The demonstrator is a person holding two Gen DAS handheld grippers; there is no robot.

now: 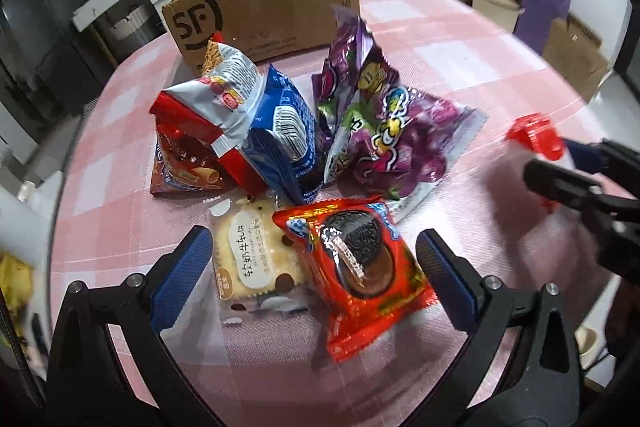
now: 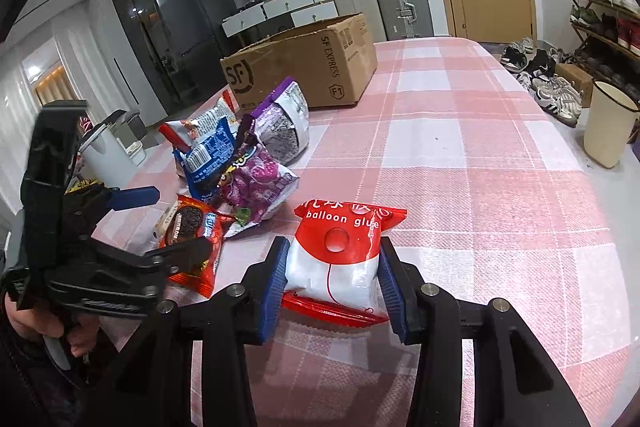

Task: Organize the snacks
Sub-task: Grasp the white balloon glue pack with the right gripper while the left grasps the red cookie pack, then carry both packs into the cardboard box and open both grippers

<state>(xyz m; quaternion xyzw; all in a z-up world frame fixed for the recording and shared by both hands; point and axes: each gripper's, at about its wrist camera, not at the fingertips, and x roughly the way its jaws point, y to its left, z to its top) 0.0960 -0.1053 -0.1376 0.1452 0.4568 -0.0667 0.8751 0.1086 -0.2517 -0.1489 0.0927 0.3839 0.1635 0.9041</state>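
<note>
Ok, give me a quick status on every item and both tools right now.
Right tool: shut on the balloon glue packet, held off the table.
Left tool: open, jaws either side of the Oreo packet, not gripping.
Cracker packet: flat on the tablecloth, partly under the Oreo packet.
Cardboard box: top open.
Purple candy bags: piled, leaning against each other.
</note>
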